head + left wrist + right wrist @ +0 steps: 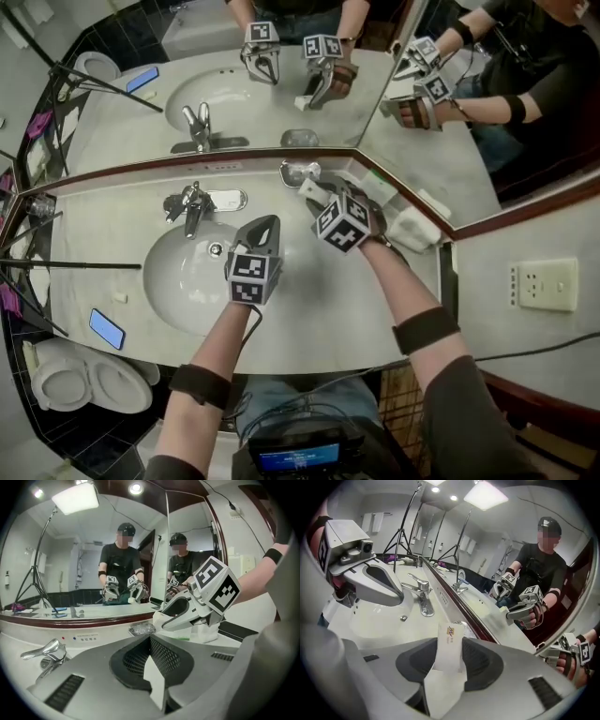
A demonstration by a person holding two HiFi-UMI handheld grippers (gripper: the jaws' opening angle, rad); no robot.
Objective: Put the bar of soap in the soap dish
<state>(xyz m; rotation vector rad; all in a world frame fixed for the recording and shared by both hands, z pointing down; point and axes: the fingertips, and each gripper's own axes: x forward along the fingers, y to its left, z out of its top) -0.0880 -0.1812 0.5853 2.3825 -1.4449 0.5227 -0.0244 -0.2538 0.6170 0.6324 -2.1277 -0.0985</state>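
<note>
Right claw (451,657) grips soap bar (450,641), left claw (151,665) shut — pale counter (323,314) below corner mirrors (122,112)

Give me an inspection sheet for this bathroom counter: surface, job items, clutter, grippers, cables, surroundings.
Surface: pale countertop with sink basin and chrome faucet.
Job's things: wrapped bar of soap in the right gripper; clear soap dish by the mirror, soap not in it.
Clutter: blue phone left of the basin.
Grippers: left gripper shut, empty, at the basin's edge; right gripper shut on the soap, near the dish.
Cables: thin cable at the left wrist; dark cable lower right.
Surroundings: wall socket, toilet, tripod leg.
</note>
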